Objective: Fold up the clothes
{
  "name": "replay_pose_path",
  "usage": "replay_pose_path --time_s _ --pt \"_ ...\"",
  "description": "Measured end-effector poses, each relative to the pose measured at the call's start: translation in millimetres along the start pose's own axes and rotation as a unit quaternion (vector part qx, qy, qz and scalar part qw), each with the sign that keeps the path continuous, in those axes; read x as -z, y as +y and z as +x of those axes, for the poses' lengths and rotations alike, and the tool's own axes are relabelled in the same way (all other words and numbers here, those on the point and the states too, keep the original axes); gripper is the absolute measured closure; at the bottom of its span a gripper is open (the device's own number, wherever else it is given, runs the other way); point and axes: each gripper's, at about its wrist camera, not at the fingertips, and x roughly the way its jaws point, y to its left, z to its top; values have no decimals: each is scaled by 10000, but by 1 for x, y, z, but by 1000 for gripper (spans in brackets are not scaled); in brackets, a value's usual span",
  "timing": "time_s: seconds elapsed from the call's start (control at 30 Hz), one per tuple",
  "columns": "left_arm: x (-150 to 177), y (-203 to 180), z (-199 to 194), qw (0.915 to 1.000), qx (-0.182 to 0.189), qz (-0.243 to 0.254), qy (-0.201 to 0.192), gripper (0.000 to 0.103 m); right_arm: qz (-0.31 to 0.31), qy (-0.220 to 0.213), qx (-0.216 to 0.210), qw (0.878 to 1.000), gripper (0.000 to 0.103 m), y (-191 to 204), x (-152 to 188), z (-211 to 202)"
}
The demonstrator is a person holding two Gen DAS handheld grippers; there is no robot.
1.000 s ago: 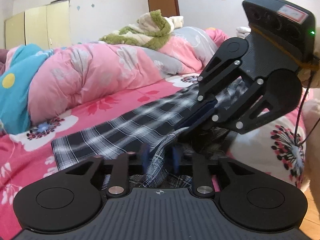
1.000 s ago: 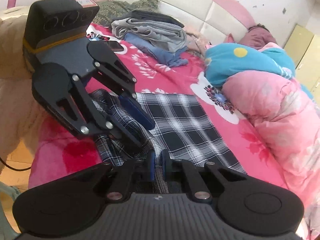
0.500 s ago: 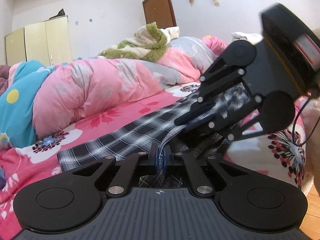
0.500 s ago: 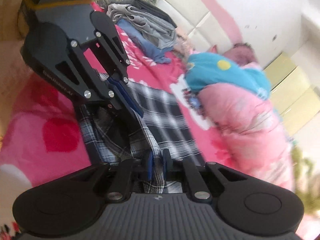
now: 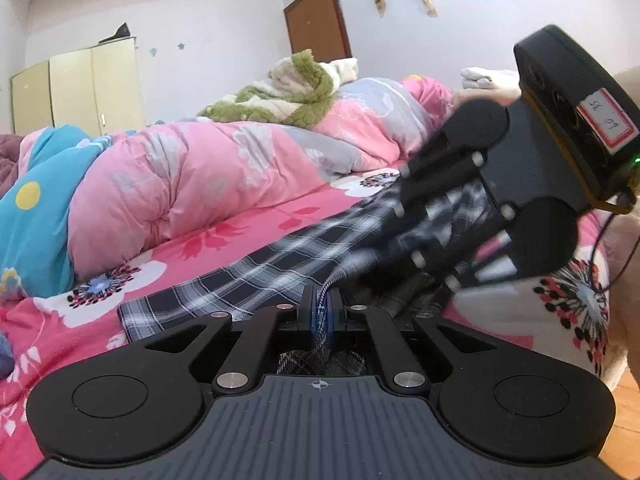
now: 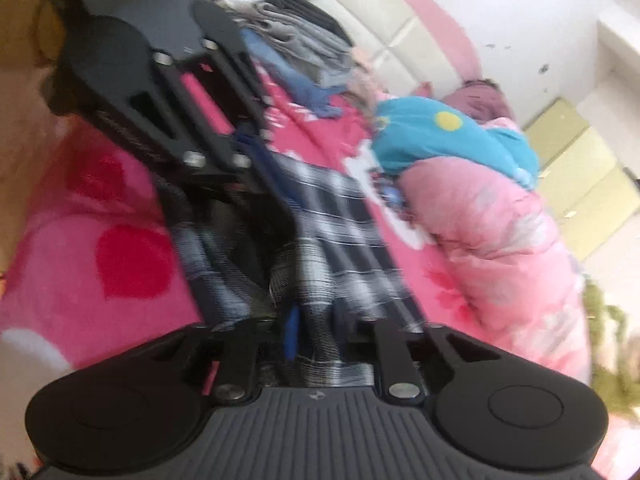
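A black-and-white plaid garment (image 5: pixel 248 280) lies spread on the pink flowered bed sheet (image 5: pixel 224 240), bunched up at its near end. In the left wrist view my left gripper (image 5: pixel 322 312) is shut on a raised fold of that plaid cloth. My right gripper (image 5: pixel 374 262) reaches in from the right, blurred, with its tips at the same bunched end. The right wrist view is smeared; there the plaid garment (image 6: pixel 340 216) runs between the fingers of my right gripper (image 6: pixel 316 332), which are shut on it. My left gripper (image 6: pixel 260 164) comes down from the upper left.
A rolled pink quilt (image 5: pixel 180 184) and teal blanket (image 5: pixel 36 216) lie along the far side of the bed, with a green fleece (image 5: pixel 288 96) on top. A pile of clothes (image 6: pixel 296 40) sits by the headboard. Wooden floor (image 5: pixel 628 412) shows past the bed's near edge.
My left jaws have closed onto the fold of plaid cloth that stood loosely between them. The right gripper has rolled and dropped a little, still holding the cloth.
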Motion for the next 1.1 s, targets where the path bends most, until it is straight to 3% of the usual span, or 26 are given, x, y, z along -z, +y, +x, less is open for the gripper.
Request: replay_pose_path --time_s 0.13,0.3,0.6,0.7,0.8,0.9,0.97,1.1 --pt "7 -4 0 9996 79 181 193 99 -430 37 481 9979 92 18 0 0" --pt "14 -12 -2 9985 101 400 368 99 -1289 89 556 9901 92 52 11 -3" --pt "18 -16 -5 9978 66 493 434 98 -1232 135 429 9914 91 54 14 -7" --pt "18 -16 -6 9978 59 500 433 98 -669 182 155 9975 91 40 17 -21" --pt "18 -16 -6 9978 50 495 435 98 436 167 -304 9984 90 10 18 -38" --pt "18 -19 -7 9979 4 479 444 98 1746 -140 -630 9825 90 -24 15 -49" --pt "17 -21 -9 9980 -67 444 453 98 2474 -380 -713 9655 90 -41 11 -46" --pt "15 -22 -26 9980 -440 251 371 96 3182 -393 -981 9421 90 -44 10 -6"
